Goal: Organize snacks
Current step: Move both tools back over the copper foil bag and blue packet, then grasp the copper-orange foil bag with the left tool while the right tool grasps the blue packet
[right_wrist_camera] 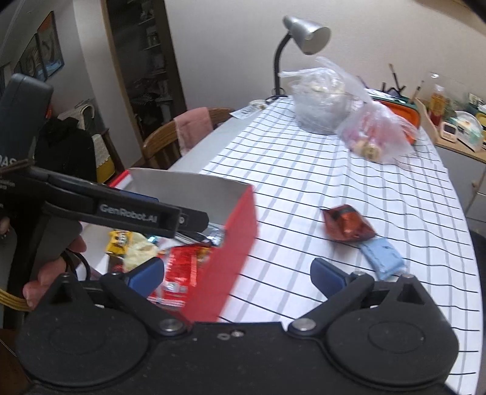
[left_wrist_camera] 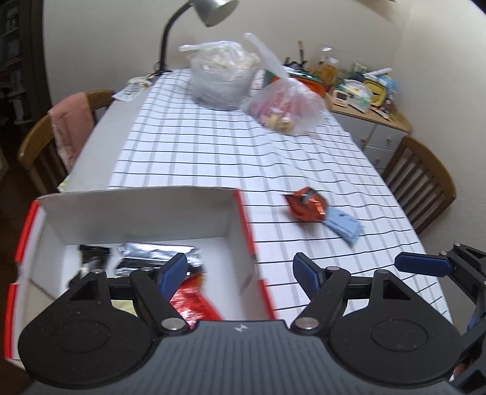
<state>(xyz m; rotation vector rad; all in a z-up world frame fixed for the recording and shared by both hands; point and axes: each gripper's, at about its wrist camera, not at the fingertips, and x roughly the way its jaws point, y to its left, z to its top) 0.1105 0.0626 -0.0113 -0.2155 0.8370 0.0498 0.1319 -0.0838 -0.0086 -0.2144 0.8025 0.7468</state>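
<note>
Hovering over the near end of the worktop (left_wrist_camera: 212,145), both grippers are sitting with jaws spread wide and nothing between them.

Left gripper (left_wrist_camera: 240,267) is straddling the right wall of the red-and-white box (left_wrist_camera: 136,212): one finger over the box interior, the other over the checked cloth. In the right wrist view the left gripper (right_wrist_camera: 194,223) is reaching in from the left edge of the frame, above the box (right_wrist_camera: 237,234).

Right gripper (right_wrist_camera: 237,273) is sitting lower centre of its frame, one finger over the box contents, the other over the cloth. Its blue fingertip (left_wrist_camera: 422,264) is showing at the lower right of the left wrist view.

Box contents: silver foil packet (left_wrist_camera: 158,255), red wrapper (left_wrist_camera: 194,300), a dark packet (left_wrist_camera: 92,253) at the back left. The right wrist view is also showing a yellow packet (right_wrist_camera: 120,240) and a pale crinkled one (right_wrist_camera: 139,249).

Loose on the cloth, right of the box: red snack pouch (left_wrist_camera: 306,205) and, touching its lower right end, a light blue packet (left_wrist_camera: 344,224). The blue packet's long axis is running diagonally, from upper left to lower right of the frame. Same pair in the right wrist view: pouch (right_wrist_camera: 346,226), blue packet (right_wrist_camera: 382,256).

Far end of the worktop: two clear plastic bags of snacks, the bigger one (left_wrist_camera: 221,79) beside a smaller pinkish one (left_wrist_camera: 285,106), and a desk lamp (left_wrist_camera: 209,12) behind them.
</note>
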